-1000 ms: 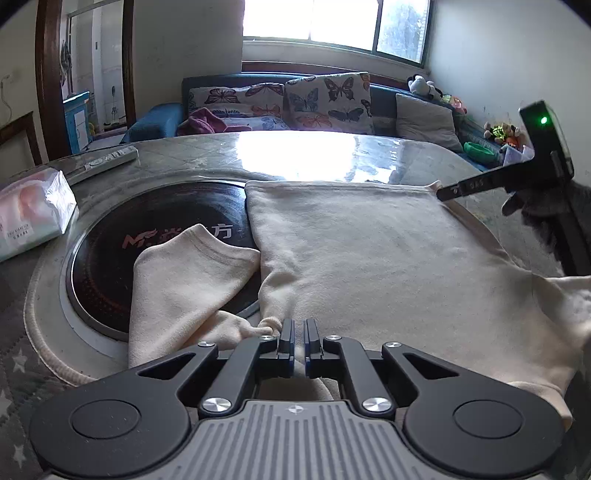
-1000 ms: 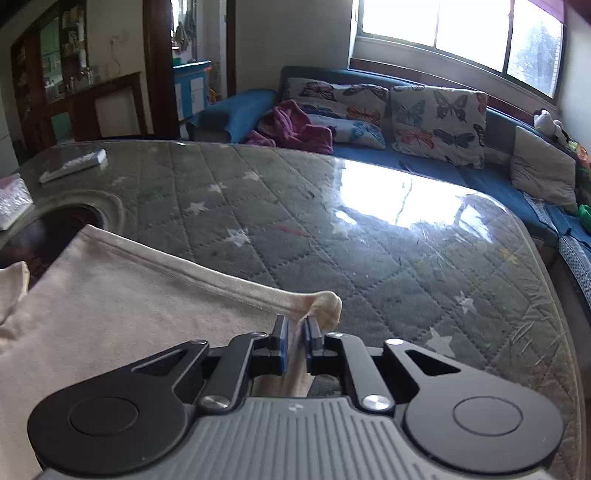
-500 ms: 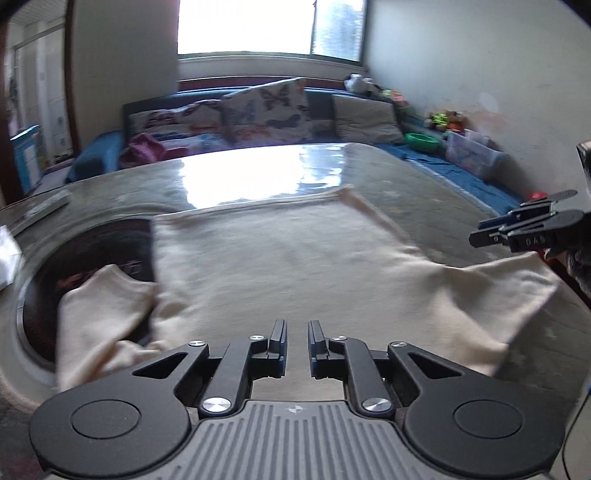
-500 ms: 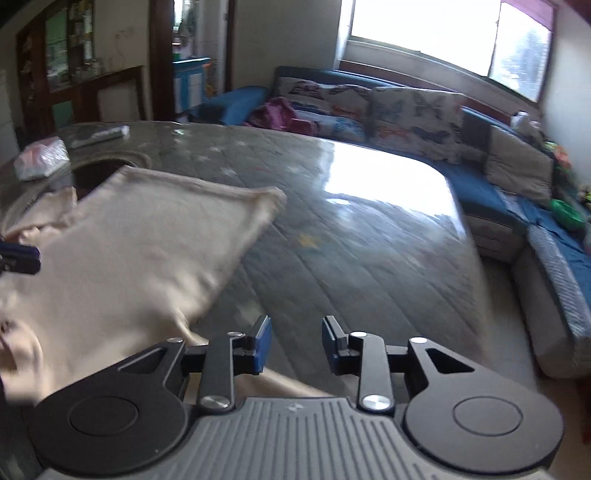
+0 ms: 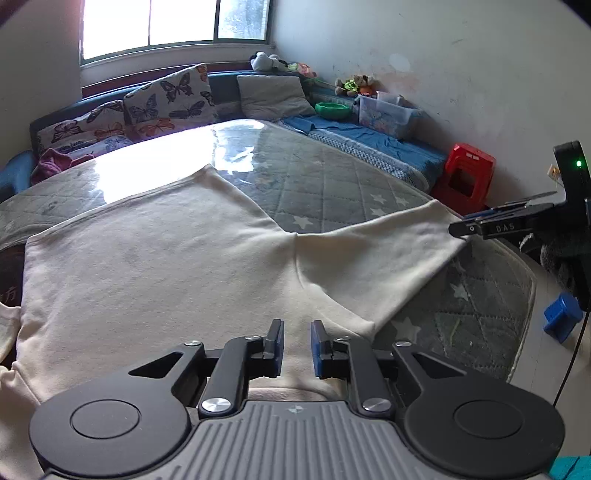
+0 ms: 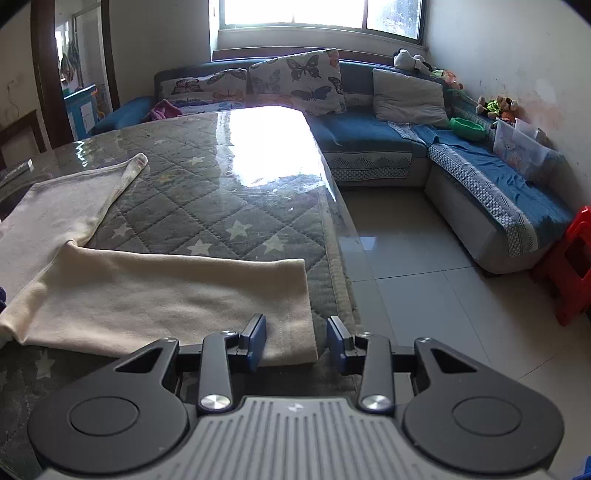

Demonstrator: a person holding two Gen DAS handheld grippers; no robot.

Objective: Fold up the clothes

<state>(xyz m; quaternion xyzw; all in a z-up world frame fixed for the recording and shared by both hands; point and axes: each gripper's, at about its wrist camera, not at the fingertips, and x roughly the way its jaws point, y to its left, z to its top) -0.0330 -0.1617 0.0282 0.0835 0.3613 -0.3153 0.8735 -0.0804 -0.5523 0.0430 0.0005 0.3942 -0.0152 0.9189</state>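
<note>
Cream cotton sweatshirt (image 5: 155, 266) lies spread flat on the grey star-quilted table (image 6: 221, 206), one sleeve reaching right toward the near table edge, both the left gripper (image 5: 297, 345) and right gripper (image 6: 296, 341) released above it, jaws just opening, with a red plastic stool (image 5: 466, 173) beyond.

**A lived-in family sitting room**

This is a home. A blue corner sofa (image 6: 369, 136) runs under the window (image 6: 314, 14) at 12 o'clock and along the wall toward 3 o'clock, bearing butterfly-print cushions (image 6: 295, 83) and a grey pillow (image 6: 410, 98). Soft toys (image 6: 495, 105) and a green bowl (image 6: 467, 127) crowd its far corner. A red plastic stool (image 6: 570, 266) stands on the tiled floor (image 6: 424, 273). A quilted star-patterned cover under glossy sheeting dresses the table (image 6: 221, 206).
</note>
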